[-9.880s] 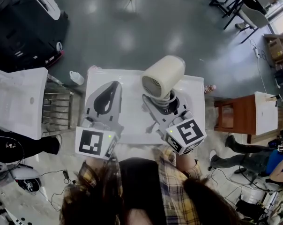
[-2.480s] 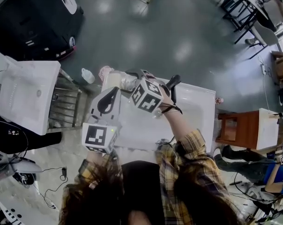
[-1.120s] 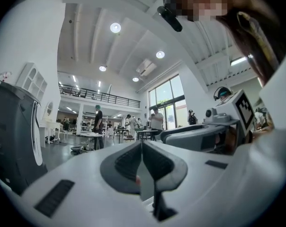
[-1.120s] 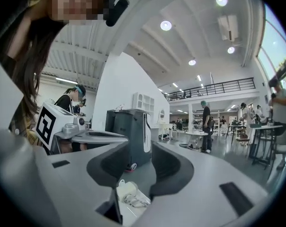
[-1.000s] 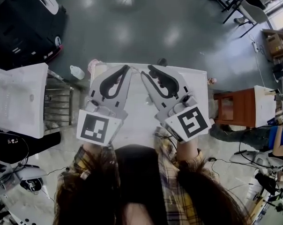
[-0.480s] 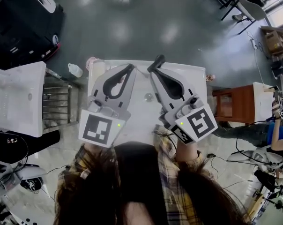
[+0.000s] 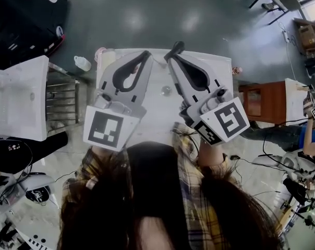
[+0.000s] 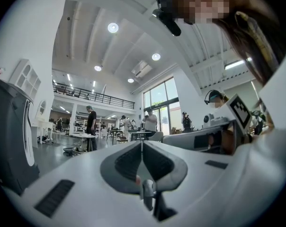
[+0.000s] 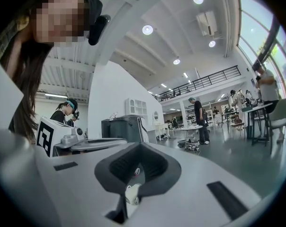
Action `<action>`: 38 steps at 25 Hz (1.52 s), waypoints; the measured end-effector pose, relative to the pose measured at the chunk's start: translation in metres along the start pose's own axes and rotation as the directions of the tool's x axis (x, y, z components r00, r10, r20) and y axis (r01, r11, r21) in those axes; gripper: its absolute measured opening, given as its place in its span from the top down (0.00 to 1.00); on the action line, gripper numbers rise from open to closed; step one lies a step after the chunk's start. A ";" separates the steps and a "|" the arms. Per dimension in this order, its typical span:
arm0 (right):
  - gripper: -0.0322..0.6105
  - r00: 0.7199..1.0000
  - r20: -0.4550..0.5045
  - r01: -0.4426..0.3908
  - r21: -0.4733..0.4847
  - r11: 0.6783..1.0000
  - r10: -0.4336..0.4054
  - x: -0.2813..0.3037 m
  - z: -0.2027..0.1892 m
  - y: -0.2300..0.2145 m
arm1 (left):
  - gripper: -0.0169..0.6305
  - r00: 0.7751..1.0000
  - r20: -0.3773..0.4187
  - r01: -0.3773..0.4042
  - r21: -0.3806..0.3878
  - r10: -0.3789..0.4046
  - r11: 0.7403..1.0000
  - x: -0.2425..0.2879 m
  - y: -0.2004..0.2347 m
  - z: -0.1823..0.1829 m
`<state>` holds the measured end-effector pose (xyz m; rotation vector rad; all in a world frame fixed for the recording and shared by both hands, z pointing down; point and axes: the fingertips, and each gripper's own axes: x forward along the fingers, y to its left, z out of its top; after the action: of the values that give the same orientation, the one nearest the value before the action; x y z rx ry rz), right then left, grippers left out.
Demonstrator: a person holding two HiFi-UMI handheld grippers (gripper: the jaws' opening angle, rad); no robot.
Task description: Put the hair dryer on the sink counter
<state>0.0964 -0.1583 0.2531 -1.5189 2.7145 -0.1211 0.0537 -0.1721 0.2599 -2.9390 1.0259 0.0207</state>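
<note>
Hovering over the sink (image 7: 217, 69), left tool (image 7: 145, 56) and right tool (image 7: 176, 49) both stand closed.

Big open hall, kind of loft-style. The floor (image 7: 162, 14) is glossy grey with lamp glare on it. White walls, a white beamed ceiling with round spotlights (image 8: 113, 27), tall windows (image 8: 159, 103) letting in daylight, and a railed mezzanine (image 8: 93, 97) at the back. From above there's a white cabinet (image 7: 16, 98) on the left beside a metal rack (image 7: 61, 102), a brown wooden cabinet (image 7: 260, 104) on the right and a black machine (image 7: 22, 14) top left. A few people stand around tables (image 8: 84, 136) further off.
</note>
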 end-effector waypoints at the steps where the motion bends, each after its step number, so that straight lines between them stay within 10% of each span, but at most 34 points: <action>1: 0.93 1.000 0.002 0.000 0.003 1.000 0.000 0.000 0.001 0.000 | 0.94 1.000 -0.001 0.002 -0.001 -0.002 1.000 0.000 0.000 0.000; 38: 0.93 1.000 -0.023 -0.014 -0.074 0.997 0.012 0.007 -0.006 0.003 | 0.94 1.000 -0.006 0.027 -0.045 -0.027 0.999 0.003 -0.008 -0.006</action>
<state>0.0898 -0.1627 0.2586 -1.5271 2.7762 -0.0372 0.0615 -0.1678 0.2661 -2.9945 0.9992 0.0334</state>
